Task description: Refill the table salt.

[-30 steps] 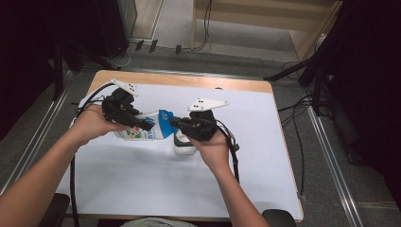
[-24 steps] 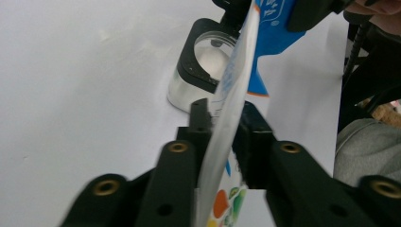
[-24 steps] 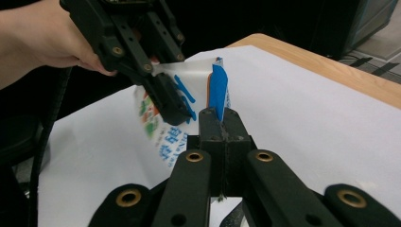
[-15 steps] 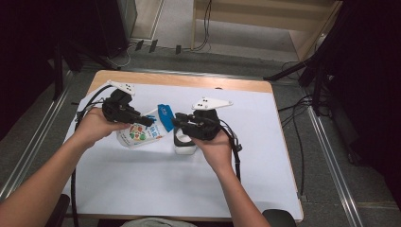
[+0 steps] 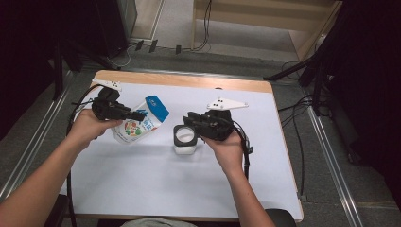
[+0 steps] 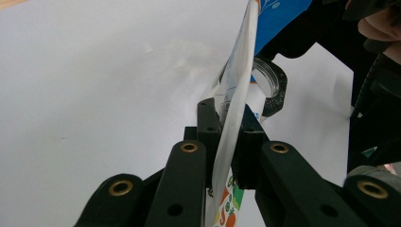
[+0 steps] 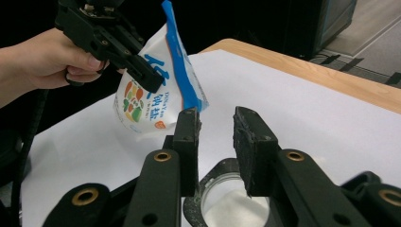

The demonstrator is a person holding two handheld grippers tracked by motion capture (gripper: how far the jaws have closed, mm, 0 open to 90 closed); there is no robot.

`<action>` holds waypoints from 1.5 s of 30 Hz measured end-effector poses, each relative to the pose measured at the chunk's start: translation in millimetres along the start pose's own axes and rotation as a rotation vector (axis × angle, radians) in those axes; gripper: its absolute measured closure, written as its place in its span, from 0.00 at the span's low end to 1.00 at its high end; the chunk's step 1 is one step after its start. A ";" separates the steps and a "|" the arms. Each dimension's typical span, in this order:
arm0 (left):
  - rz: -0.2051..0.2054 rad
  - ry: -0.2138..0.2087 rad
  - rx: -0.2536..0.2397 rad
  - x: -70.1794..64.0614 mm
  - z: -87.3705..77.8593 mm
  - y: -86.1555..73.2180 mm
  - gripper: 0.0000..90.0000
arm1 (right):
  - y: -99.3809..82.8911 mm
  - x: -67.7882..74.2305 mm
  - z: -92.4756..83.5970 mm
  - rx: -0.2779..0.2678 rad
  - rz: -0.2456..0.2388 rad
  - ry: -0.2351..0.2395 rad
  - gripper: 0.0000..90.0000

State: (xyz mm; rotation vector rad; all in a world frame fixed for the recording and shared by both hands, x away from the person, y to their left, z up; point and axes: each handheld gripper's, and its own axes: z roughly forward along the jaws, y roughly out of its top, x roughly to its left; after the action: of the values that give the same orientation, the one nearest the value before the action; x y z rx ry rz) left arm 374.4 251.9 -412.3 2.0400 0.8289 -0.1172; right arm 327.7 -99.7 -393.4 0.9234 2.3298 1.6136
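A white pouch (image 5: 137,126) with a blue top and printed vegetables hangs tilted over the left of the table. My left gripper (image 5: 140,115) is shut on its side edge. In the left gripper view the pads pinch the flat pouch (image 6: 238,90) at the left gripper (image 6: 230,124); its jaws have just eased open a little with the pouch still between them. A black-rimmed jar (image 5: 184,138) holding white powder stands at the centre. My right gripper (image 7: 215,125) hovers just above the jar (image 7: 231,205), and its jaws have just been opening, with nothing between them.
The table (image 5: 142,189) has a white top with a wooden strip along its far edge. Cables trail from both grippers over the sides. Dark equipment stands on the floor at left and right, and a wooden unit (image 5: 265,23) behind.
The right gripper has let go of the pouch's blue top and drawn right, over the jar. The left gripper has carried the pouch left and slightly down.
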 end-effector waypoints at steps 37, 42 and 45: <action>-0.049 0.041 -0.111 57.4 7.0 -35.5 0.85 | -11.0 -26.7 -29.0 -0.025 0.044 -0.062 0.79; -0.037 0.058 -0.117 57.1 -2.3 -44.5 0.89 | -9.1 -34.9 -39.0 -0.035 0.054 -0.083 0.78; -0.037 0.058 -0.118 57.3 -5.9 -49.8 0.89 | -8.6 -39.8 -46.9 -0.041 0.062 -0.111 0.78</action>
State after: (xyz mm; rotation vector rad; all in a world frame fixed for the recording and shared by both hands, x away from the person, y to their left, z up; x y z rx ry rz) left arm 387.5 304.1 -466.2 1.9255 0.8890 -0.0287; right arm 334.5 -161.4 -390.4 1.0575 2.2066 1.5837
